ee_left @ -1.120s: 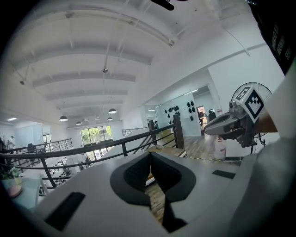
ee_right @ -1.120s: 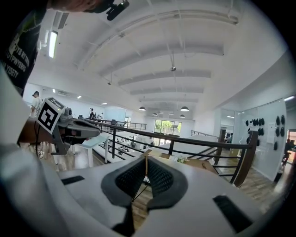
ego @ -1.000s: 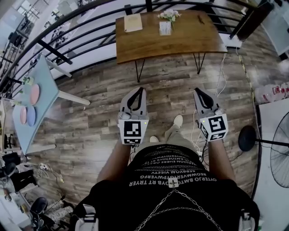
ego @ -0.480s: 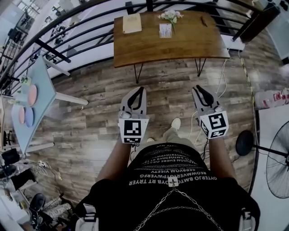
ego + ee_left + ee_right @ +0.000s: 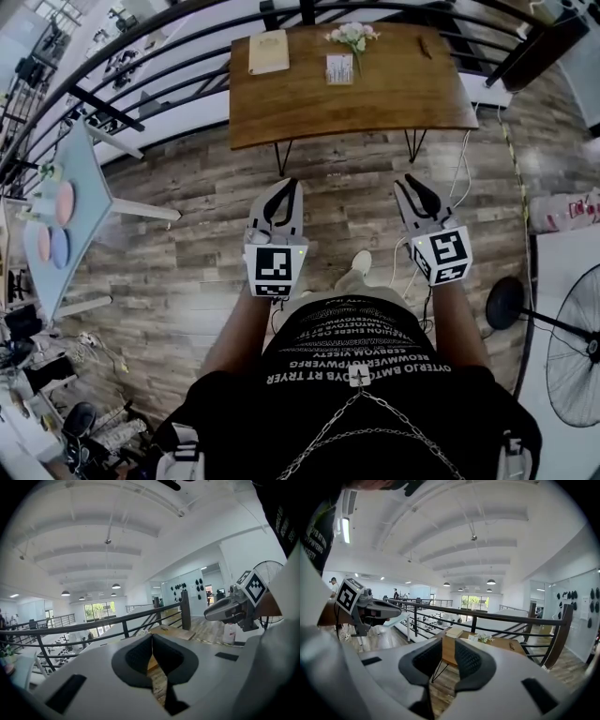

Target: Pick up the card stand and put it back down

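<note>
A plank floor (image 5: 187,234) fills the head view, with a black railing (image 5: 141,56) curving from 9 to 12 o'clock. A brown table (image 5: 394,89) stands against the railing at 12 o'clock, a pale blue side table (image 5: 89,178) at 9 o'clock and a fan (image 5: 572,352) at 4 o'clock. The person's black shirt (image 5: 356,375) at 6 o'clock has rows of white lettering, seen upside down and too broken to read. Each gripper cube has a black-and-white square marker and no words. The left gripper (image 5: 289,185) hangs over the floor with its pads pressed together and nothing between them. At its 3 o'clock, the right gripper (image 5: 406,182) has its jaws partly apart. They have just been opening, and only the distant table shows through the gap. On the table's far side a tan book (image 5: 269,52) lies at 11 o'clock and a small bunch of flowers (image 5: 353,35) at 12 o'clock. The card stand (image 5: 339,67) sits upright just at 7 o'clock of the flowers and well apart from both grippers. Its print is too small to read. Compared with a second ago, the table looks larger and reaches lower in the view, both grippers are closer to its near edge, and the right jaws, then together, now show a gap.
</note>
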{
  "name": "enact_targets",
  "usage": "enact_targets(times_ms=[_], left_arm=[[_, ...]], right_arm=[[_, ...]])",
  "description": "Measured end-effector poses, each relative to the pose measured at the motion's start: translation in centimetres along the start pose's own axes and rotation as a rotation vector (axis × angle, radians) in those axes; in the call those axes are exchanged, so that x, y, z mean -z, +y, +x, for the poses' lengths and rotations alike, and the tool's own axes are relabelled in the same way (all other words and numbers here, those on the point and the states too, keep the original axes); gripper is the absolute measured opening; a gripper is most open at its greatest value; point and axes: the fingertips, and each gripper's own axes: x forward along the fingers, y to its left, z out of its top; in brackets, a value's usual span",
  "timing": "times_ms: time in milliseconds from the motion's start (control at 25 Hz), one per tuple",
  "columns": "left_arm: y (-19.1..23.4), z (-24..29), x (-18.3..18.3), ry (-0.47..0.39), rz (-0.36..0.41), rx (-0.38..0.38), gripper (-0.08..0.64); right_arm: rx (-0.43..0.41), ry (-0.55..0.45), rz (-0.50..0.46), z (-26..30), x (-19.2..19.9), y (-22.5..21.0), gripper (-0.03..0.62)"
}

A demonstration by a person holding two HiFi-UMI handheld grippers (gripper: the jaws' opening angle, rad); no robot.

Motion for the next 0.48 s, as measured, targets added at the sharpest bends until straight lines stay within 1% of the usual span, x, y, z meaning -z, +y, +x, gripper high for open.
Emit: enact_targets(times_ms=[480], left_arm=[[-0.7,5.5,-3.6,-0.006,0.012,-0.045,0.028]], right_arm=[[-0.066,-0.005,-0.008,2.8,-1.2,-5.4,0.109]])
